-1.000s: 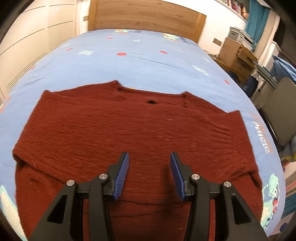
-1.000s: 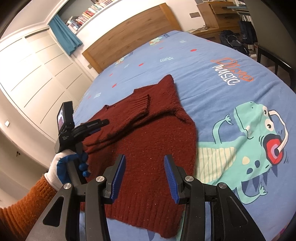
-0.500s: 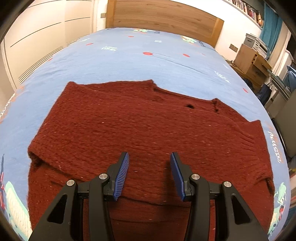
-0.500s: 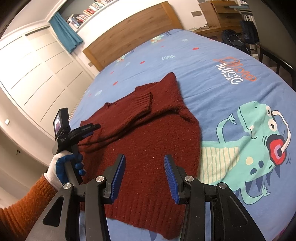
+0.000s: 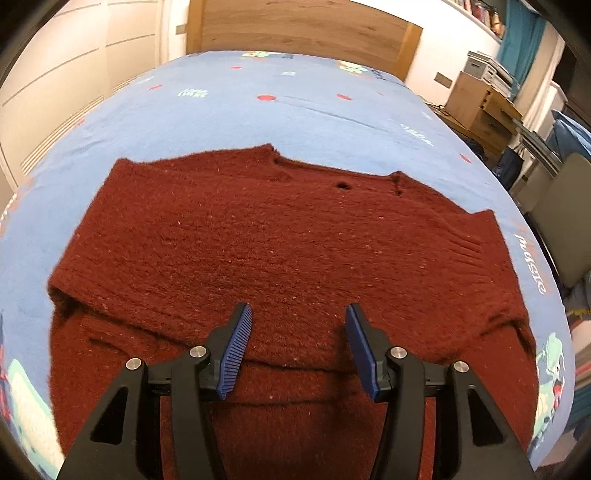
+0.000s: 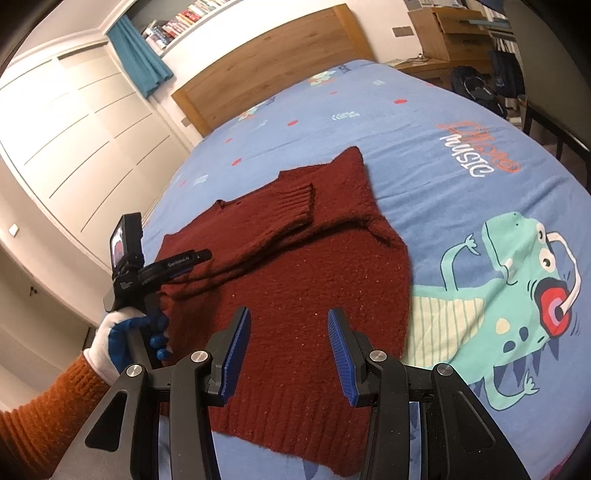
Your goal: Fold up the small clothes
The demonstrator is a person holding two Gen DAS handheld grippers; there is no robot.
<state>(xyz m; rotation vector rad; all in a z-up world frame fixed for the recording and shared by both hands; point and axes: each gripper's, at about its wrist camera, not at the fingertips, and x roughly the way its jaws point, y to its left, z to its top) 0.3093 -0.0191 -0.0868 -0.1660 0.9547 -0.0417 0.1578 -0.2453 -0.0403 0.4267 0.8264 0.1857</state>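
A dark red knit sweater lies flat on the blue bed, both sleeves folded across its body. In the right wrist view the sweater shows a ribbed cuff on top and its hem toward me. My left gripper is open and empty, hovering over the sweater's lower middle. It also shows in the right wrist view at the sweater's left side, held by a gloved hand. My right gripper is open and empty above the sweater's hem part.
The blue bedspread carries a dinosaur print to the right of the sweater. A wooden headboard stands at the far end. Wardrobe doors line the left; boxes and furniture stand to the right of the bed.
My left gripper has shifted sideways over the sweater, first left, then partly back right. Both grippers stay open. The sweater has not moved.
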